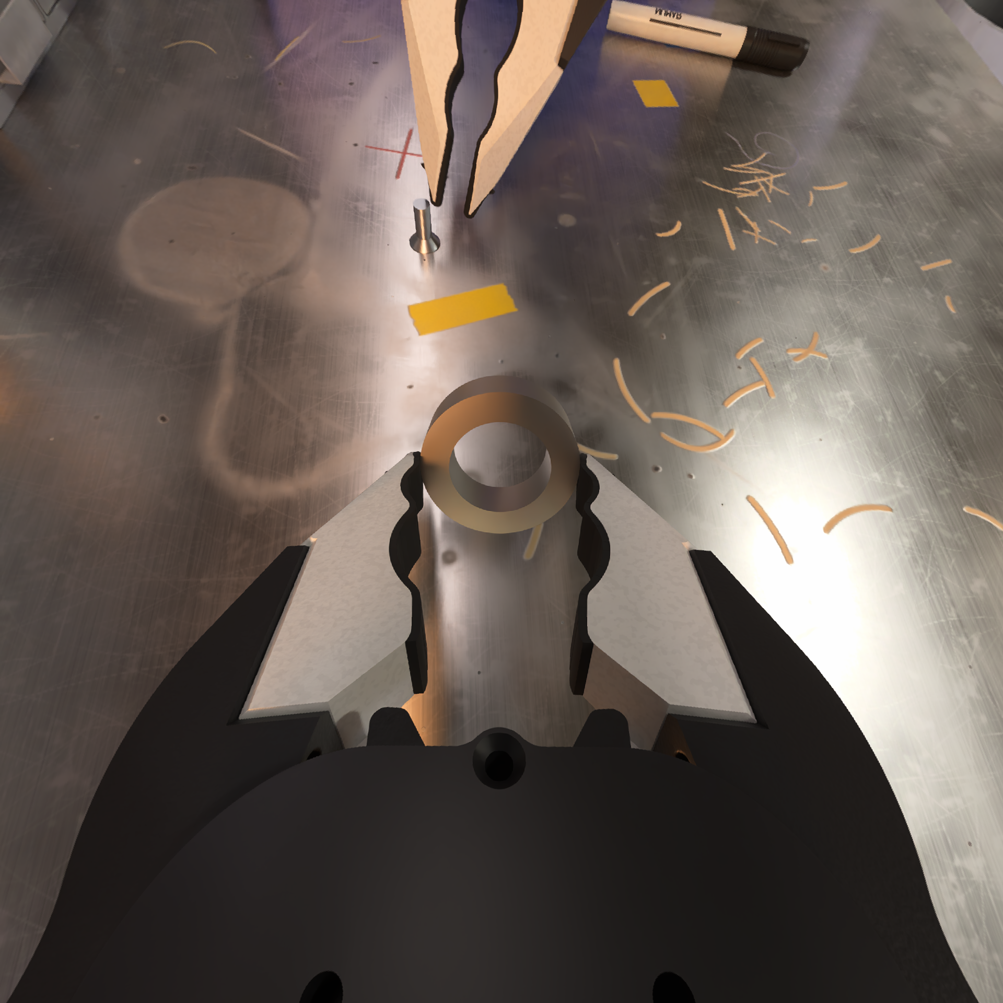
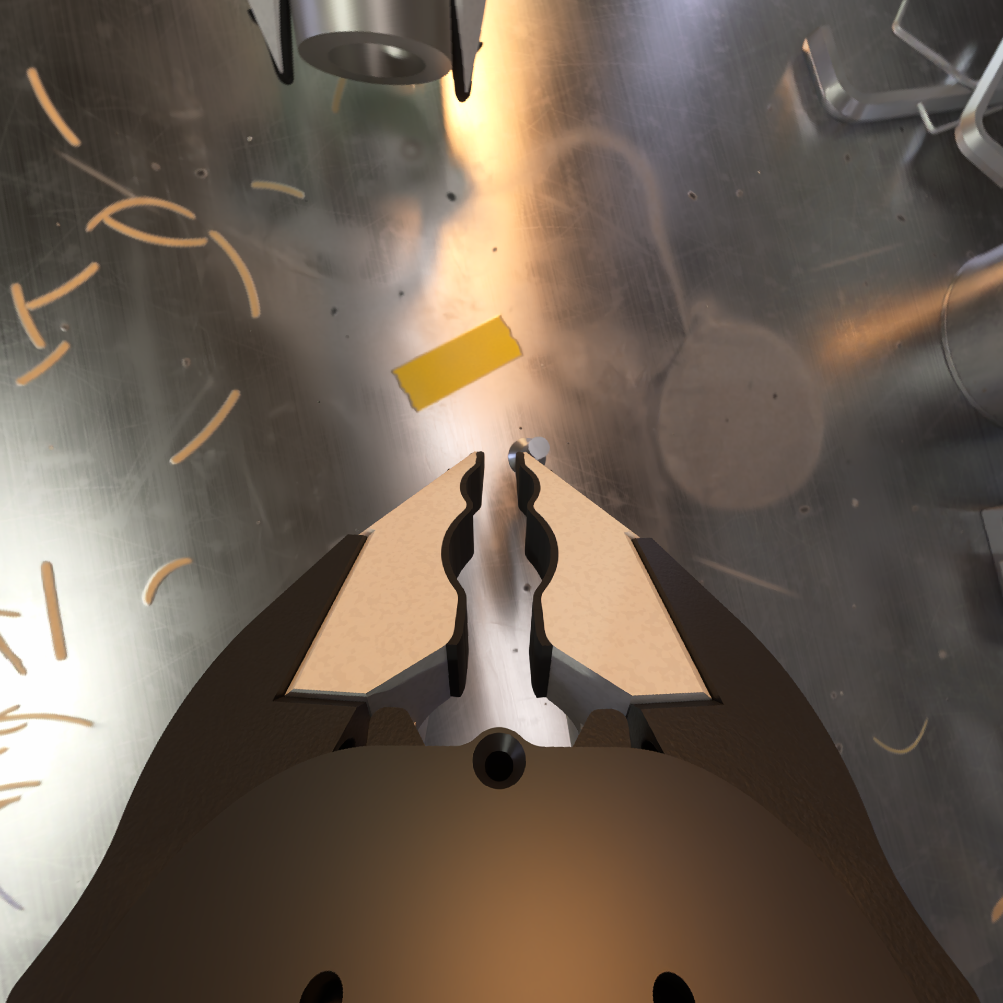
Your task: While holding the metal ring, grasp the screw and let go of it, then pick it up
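Note:
My left gripper (image 1: pixel 498 461), with white fingers, is shut on the metal ring (image 1: pixel 436 467) and holds it upright above the metal table (image 1: pixel 163 543). The ring (image 2: pixel 374 80) also shows at the top of the right wrist view. The small silver screw (image 1: pixel 424 230) stands on its head on the table. My right gripper (image 2: pixel 500 458), with tan fingers, is low over the table, narrowly open with nothing between its jaws. The screw (image 2: pixel 529 448) sits just past the outside of its right fingertip (image 2: pixel 524 469), not in the gap. The right gripper (image 1: pixel 453 209) also shows in the left wrist view.
A yellow tape strip (image 1: pixel 461 309) lies between the screw and the ring, and a smaller one (image 1: pixel 656 92) farther off. A marker pen (image 1: pixel 705 35) lies at the far right. Wood shavings (image 1: pixel 760 380) are scattered. Bent metal brackets (image 2: pixel 922 81) and a metal cylinder (image 2: pixel 977 353) lie nearby.

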